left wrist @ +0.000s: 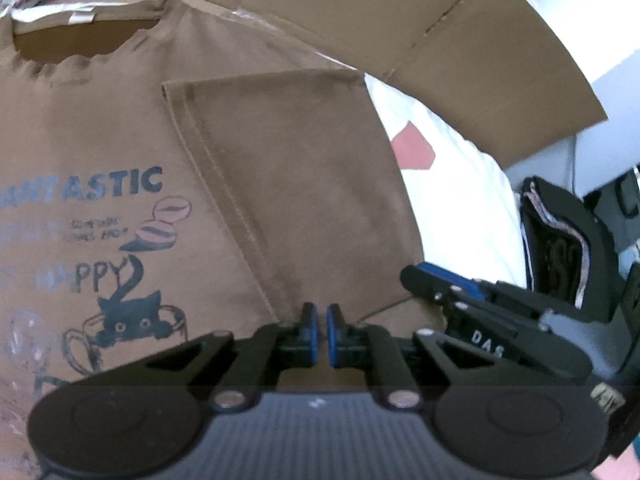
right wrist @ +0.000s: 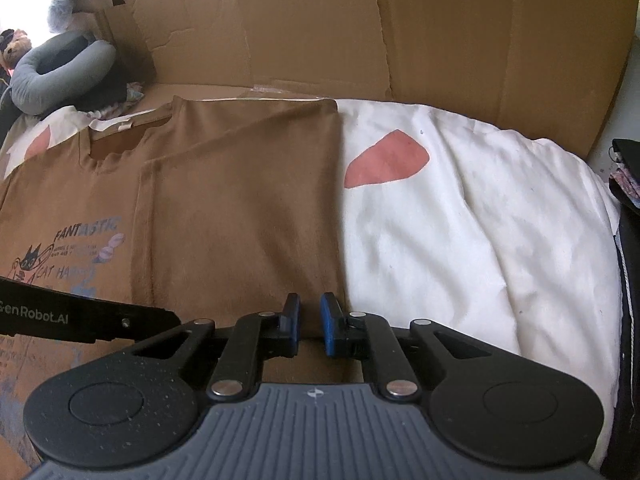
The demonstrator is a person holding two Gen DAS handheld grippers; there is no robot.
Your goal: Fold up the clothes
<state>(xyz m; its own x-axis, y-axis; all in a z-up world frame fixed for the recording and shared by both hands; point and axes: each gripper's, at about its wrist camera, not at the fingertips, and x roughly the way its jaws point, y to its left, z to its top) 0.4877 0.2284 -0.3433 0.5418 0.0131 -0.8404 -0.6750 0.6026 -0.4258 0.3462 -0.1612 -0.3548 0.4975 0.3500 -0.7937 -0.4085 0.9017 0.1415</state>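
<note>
Tongs (left wrist: pixel 322 334) over brown T-shirt (left wrist: pixel 304 200)

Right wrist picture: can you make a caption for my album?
Right tongs over a brown cat T-shirt, one side folded in, on a white blanket.

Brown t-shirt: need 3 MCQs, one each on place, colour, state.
1. The t-shirt lies on:
A. a white cover
B. a wooden floor
C. a metal rack

2. Colour of the shape printed on the white cover beside the shirt:
A. green
B. pink
C. yellow

3. The shirt's sleeve side is:
A. spread outward
B. folded in over the body
C. rolled into a ball

Key: 1 A, white fabric shows along the shirt's edge; 2 B, the pink patch shows in both views; 3 B, the folded panel has its hemmed edge lying across the front.
</note>
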